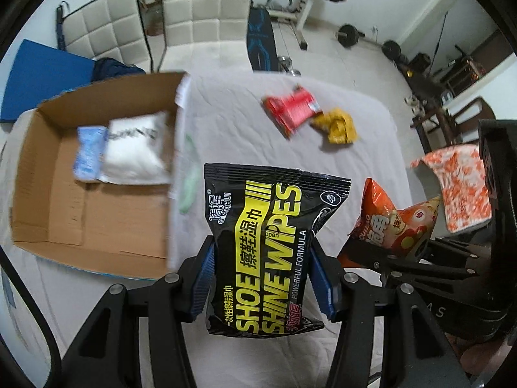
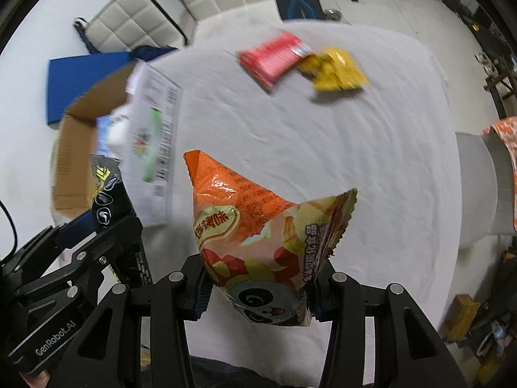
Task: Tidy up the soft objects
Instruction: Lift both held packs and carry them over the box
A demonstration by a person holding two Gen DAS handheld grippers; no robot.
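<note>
My left gripper (image 1: pixel 263 278) is shut on a black shoe shine wipes pack (image 1: pixel 268 242), held above the table just right of the open cardboard box (image 1: pixel 48 226). The box holds a white pack (image 1: pixel 135 148) and a blue pack (image 1: pixel 89 152). My right gripper (image 2: pixel 258 287) is shut on an orange snack bag (image 2: pixel 261 242), held above the white-covered table (image 2: pixel 355 161). The snack bag also shows in the left wrist view (image 1: pixel 391 226). A red pack (image 1: pixel 292 110) and a yellow pack (image 1: pixel 337 126) lie at the table's far side.
Two white padded chairs (image 1: pixel 200 9) stand beyond the table. A blue board (image 1: pixel 42 80) lies behind the box. Gym weights (image 1: pixel 349 34) sit on the floor at the back right. An orange-and-white patterned cloth (image 1: pixel 458 181) shows at the right.
</note>
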